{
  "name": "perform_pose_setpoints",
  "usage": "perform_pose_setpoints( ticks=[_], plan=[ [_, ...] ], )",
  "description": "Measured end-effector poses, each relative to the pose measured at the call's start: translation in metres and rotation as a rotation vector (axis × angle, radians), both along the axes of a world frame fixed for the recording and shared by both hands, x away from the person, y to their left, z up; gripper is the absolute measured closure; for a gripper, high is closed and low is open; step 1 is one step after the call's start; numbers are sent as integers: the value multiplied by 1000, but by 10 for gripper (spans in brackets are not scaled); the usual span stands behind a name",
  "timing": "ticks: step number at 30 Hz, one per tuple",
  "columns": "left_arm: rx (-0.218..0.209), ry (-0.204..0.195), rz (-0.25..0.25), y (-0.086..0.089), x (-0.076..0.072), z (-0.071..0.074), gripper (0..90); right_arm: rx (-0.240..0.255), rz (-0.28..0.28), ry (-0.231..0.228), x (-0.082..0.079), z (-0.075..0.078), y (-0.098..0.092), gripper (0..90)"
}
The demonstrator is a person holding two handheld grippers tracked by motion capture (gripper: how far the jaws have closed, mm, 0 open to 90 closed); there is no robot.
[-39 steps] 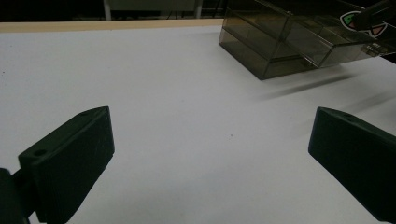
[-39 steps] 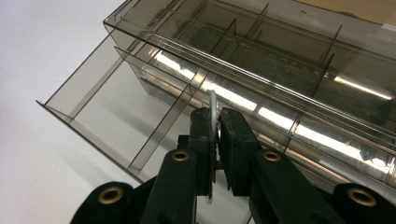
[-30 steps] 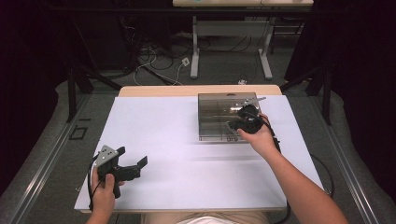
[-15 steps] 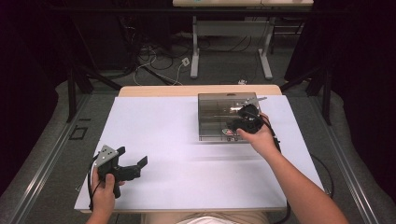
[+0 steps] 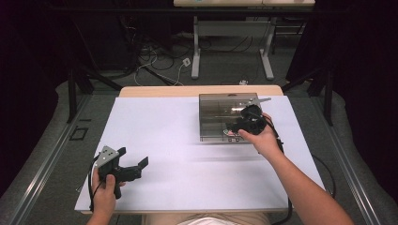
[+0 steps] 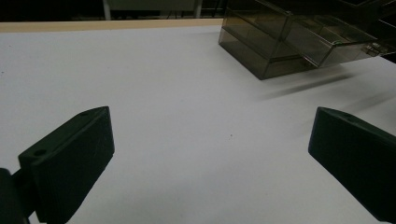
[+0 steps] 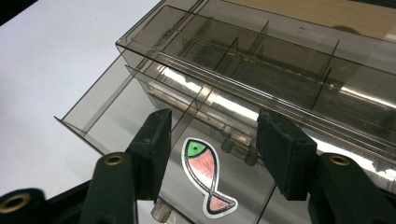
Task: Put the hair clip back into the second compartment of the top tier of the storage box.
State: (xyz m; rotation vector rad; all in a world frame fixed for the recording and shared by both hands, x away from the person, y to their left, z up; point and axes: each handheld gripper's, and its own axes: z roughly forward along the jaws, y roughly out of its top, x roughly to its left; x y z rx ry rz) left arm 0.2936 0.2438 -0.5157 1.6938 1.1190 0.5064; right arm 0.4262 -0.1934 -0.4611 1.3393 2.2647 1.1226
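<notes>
Smoky clear plastic organizer box [image 5: 225, 117] sits at the table's far right, its drawer [image 7: 154, 140] pulled out with a fish sticker [image 7: 205, 175] inside. Your right gripper [image 7: 210, 140], jaws just opened and holding nothing, could snag a divider; left gripper [image 5: 131, 161] idles agape.

worktop [image 5: 178, 154]: white sheet, wooden edge at far side | floor [image 5: 155, 65]: grey, loose cables [image 5: 155, 58] | second table [image 5: 234, 47]: white legs, behind worktop | surroundings: dark curtains on both sides
</notes>
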Motion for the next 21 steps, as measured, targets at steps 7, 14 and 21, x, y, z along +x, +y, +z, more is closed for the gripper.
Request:
perform_pose_setpoints(
  ticks=[7, 14, 21],
  plan=[
    [0, 0, 0, 0, 0, 0, 5, 13, -6, -18, -4, 3, -1, 363],
    [1, 1, 0, 0, 0, 0, 5, 41, -1, -36, -10, 7, -3, 279],
    [-3, 3, 0, -1, 0, 0, 5, 47, 10, -56, -18, 13, -5, 196]
  ],
)
